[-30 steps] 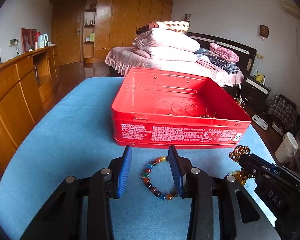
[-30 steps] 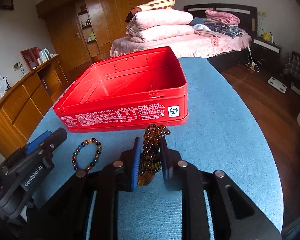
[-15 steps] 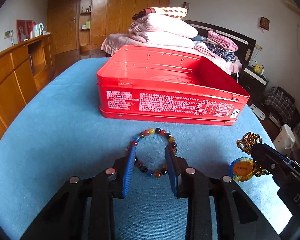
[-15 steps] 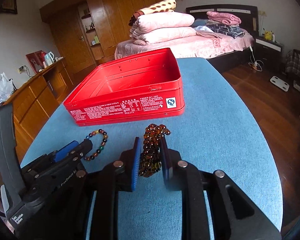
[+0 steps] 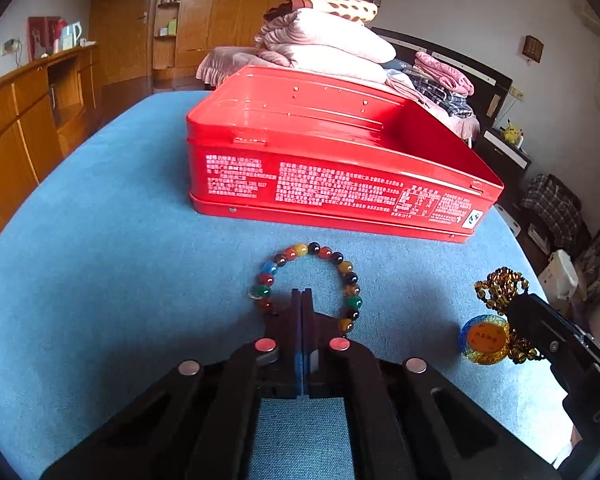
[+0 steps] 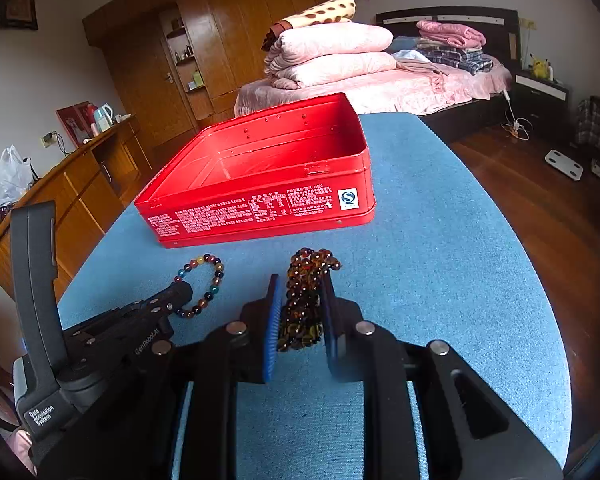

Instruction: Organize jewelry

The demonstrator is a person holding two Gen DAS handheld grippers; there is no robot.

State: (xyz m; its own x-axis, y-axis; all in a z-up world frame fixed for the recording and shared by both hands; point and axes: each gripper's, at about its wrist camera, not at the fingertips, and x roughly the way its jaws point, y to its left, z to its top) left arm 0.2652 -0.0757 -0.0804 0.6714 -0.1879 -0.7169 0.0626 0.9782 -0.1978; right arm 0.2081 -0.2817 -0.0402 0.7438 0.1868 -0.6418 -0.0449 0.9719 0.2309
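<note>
Bracelet [image 5: 308, 284] near arc hidden under pinched-together left gripper [image 5: 302, 300]; right gripper [image 6: 300, 300] clamps amber beads [image 6: 306, 296].

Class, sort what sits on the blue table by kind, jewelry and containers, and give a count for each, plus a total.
Multicoloured bead bracelet: 1
Amber bead strand with its round pendant: 1
Red tin: 1
Total: 3
</note>
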